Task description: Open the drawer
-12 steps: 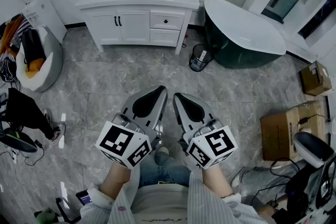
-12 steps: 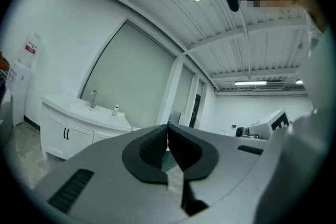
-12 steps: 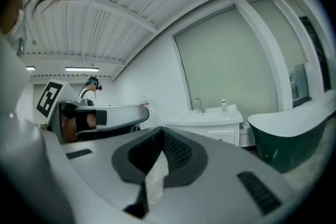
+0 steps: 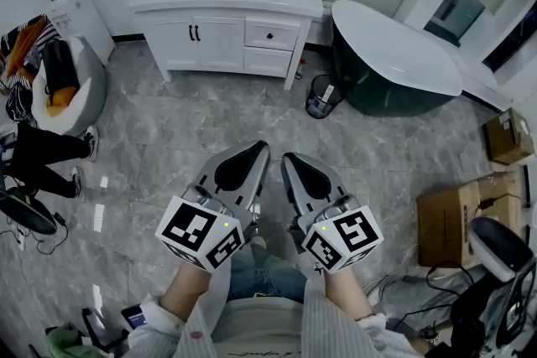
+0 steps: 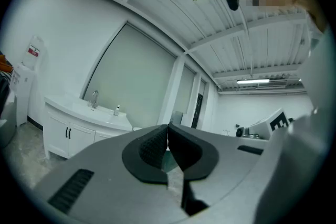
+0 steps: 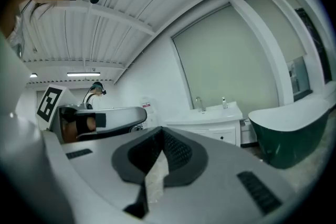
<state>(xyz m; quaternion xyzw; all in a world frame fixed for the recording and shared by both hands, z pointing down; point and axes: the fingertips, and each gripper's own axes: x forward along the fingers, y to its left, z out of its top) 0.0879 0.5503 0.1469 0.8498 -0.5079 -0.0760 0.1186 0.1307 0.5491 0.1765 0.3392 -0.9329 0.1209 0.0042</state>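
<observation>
The white vanity (image 4: 210, 42) stands across the room against the far wall, with a sink on top. Its two drawers are on the right, and the upper drawer (image 4: 270, 35) with a dark knob is closed. Both grippers are held side by side in front of me, far from the vanity. My left gripper (image 4: 261, 148) is shut on nothing, and so is my right gripper (image 4: 288, 157). The left gripper (image 5: 168, 126) looks past its touching pads at the vanity (image 5: 68, 123). Beyond the right gripper (image 6: 160, 130), the vanity (image 6: 210, 119) stands in the distance.
A dark green bathtub (image 4: 394, 63) stands right of the vanity with a small bin (image 4: 320, 96) before it. Cardboard boxes (image 4: 445, 218) lie at the right. At the left are a water dispenser (image 4: 71, 0), a white seat with clothes (image 4: 63, 88) and a person's legs (image 4: 46, 151).
The head view has shifted a little, so the vanity sits slightly further right. A person's legs have stretched into view at the left. Both grippers stay shut, side by side.
</observation>
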